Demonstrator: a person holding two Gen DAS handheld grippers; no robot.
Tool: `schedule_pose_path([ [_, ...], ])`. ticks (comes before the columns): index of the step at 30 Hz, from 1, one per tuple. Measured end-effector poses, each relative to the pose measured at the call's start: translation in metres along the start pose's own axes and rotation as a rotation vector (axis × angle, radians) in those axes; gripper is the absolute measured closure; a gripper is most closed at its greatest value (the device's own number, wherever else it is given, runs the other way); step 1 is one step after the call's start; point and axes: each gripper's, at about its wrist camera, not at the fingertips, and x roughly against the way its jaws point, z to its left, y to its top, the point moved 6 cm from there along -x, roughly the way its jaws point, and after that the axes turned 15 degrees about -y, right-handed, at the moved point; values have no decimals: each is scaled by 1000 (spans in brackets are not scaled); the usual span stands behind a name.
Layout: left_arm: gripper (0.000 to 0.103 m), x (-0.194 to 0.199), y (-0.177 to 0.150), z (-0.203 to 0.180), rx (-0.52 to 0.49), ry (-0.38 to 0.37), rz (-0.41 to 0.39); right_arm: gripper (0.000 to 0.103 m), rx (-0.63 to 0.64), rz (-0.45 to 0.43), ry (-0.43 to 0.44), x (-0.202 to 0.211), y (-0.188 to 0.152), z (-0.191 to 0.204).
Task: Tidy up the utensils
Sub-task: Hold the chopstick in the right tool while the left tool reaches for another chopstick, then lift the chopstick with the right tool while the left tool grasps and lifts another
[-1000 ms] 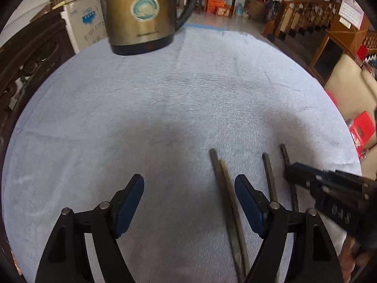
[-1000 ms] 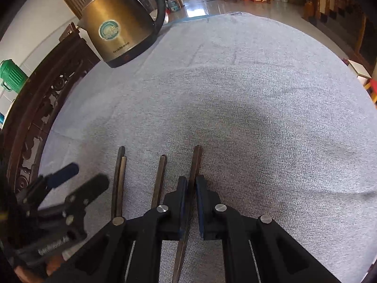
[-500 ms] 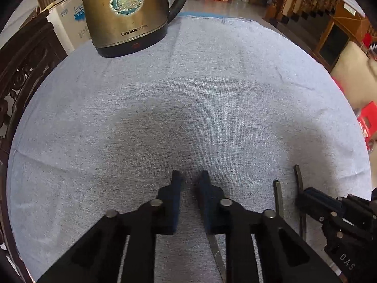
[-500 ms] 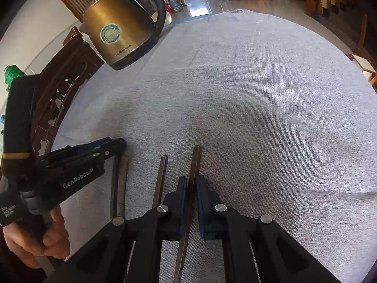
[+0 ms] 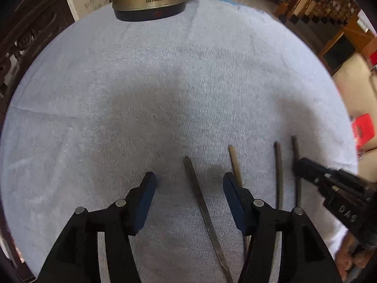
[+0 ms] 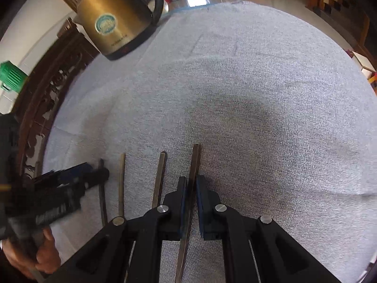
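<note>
1. we see our left tool [image 5: 188, 181] pointing steeply down at the counter [image 5: 165, 94], which is covered by a pale grey cloth.
2. its jaws are spreading apart, and one dark chopstick [image 5: 202, 210] lies on the cloth between them; neither blue pad touches it.
3. a lighter chopstick [image 5: 234, 162] lies just beside the right-hand pad of that tool, its lower part hidden behind the finger.
4. further right lie two more dark chopsticks: the third chopstick [image 5: 278, 172], and the outermost chopstick [image 5: 294, 148].
5. our right tool [image 6: 191, 188] has its jaws pressed together on the outermost chopstick, which runs up between the blue pads and sticks out beyond them over the cloth.
6. in the right wrist view the four sticks lie roughly parallel, side by side but apart, all near the front edge of the counter.
7. in that same view a hand [image 6: 40, 257] grips the handle of the left tool at the lower left.
8. a brass-coloured electric kettle [image 6: 115, 21] with a black handle and base stands at the far side of the counter, well apart from the sticks.
9. a dark carved wooden chair back [image 6: 47, 99] stands beside the counter on the left.
</note>
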Motion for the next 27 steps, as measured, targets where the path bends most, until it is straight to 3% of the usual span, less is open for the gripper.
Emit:
schedule_pose_path([
  [3, 43, -3, 1, -5, -19, 68, -15, 93, 20, 21, -30, 0, 3, 5],
  [6, 48, -3, 2, -8, -39, 72, -41, 93, 40, 16, -49, 1, 3, 10],
  [9, 71, 1, 2, -8, -64, 70, -64, 93, 59, 2, -57, 2, 2, 16],
  [11, 91, 4, 0, -10, -94, 71, -75, 95, 60, -1, -57, 5, -2, 18],
  [13, 93, -10, 12, -16, -106, 68, -81, 95, 48, -1, -43, 9, -11, 17],
  [18, 97, 6, -4, -8, -98, 56, -126, 96, 4, -24, 34, 19, -27, -5],
  [27, 97, 95, -32, -7, -127, 27, -340, 96, -88, -190, 104, 84, -56, -31],
])
